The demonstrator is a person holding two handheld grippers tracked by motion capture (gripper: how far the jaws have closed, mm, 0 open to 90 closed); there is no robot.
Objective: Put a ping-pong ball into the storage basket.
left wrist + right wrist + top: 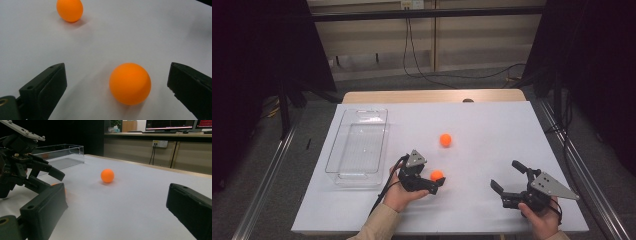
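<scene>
Two orange balls lie on the white table sheet (492, 125). The near ball (437, 175) (130, 83) rests on the sheet between the jaws of my left gripper (434, 179) (117, 68); the jaws stand open, with a gap on each side of the ball. The far ball (445, 140) (69, 10) (107, 175) lies alone toward the table's middle. My right gripper (505, 174) (116, 190) is open at the front right with nothing between its jaws. It points toward the left gripper (30, 170) and the far ball.
A clear plastic tray (357, 145) (62, 151) sits on the left side of the sheet, with nothing in it. Cables hang along the wall behind the table. Dark curtains flank both sides.
</scene>
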